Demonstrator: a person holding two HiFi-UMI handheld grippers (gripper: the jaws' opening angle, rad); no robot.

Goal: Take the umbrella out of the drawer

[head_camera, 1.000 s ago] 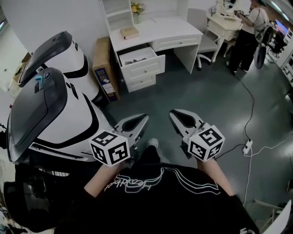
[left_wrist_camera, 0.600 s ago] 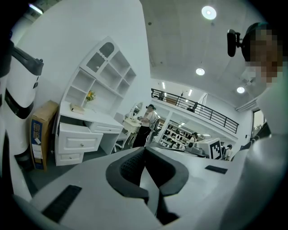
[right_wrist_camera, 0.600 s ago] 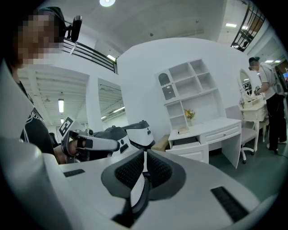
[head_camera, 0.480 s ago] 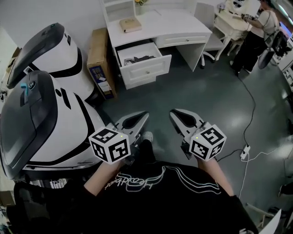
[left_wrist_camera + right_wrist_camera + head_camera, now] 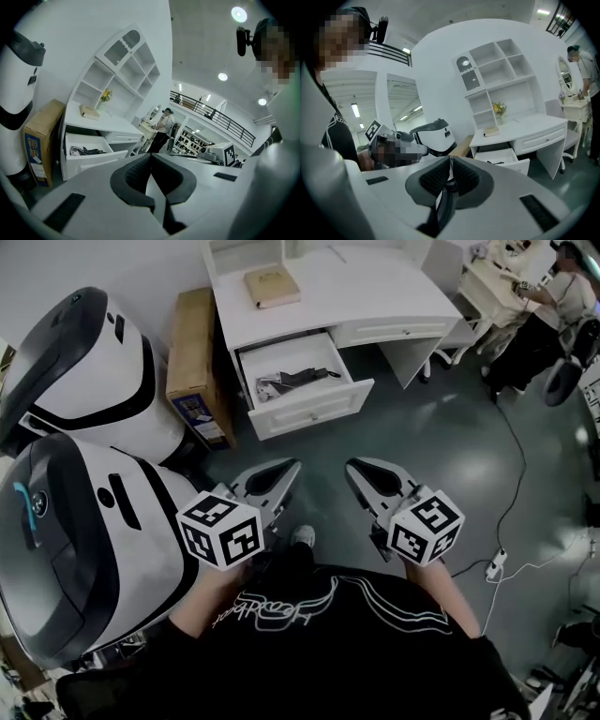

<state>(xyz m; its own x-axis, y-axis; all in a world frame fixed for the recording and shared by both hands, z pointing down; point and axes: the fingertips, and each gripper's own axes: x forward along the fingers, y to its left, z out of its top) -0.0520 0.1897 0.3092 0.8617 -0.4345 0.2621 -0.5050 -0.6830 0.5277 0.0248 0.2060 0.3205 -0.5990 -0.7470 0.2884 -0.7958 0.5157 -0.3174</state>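
A white desk (image 5: 375, 296) stands ahead with its top left drawer (image 5: 305, 404) pulled open. Inside lies a dark folded umbrella (image 5: 300, 378) among light papers; it also shows in the left gripper view as the dark umbrella (image 5: 88, 151). My left gripper (image 5: 292, 466) and right gripper (image 5: 351, 466) are held side by side above the grey floor, well short of the drawer. Both are shut with nothing in them. In the right gripper view the open drawer (image 5: 502, 161) lies just beyond the shut pads (image 5: 440, 176).
Two big white-and-black pod machines (image 5: 84, 521) fill the left. A cardboard box (image 5: 195, 367) leans beside the desk, and a book (image 5: 272, 285) lies on top. A person (image 5: 548, 324) stands at another table on the right. A cable and power strip (image 5: 494, 565) lie on the floor.
The desk and its open drawer have come closer and larger in the head view as I walk toward them. Both grippers keep the same shut pose in front of me.
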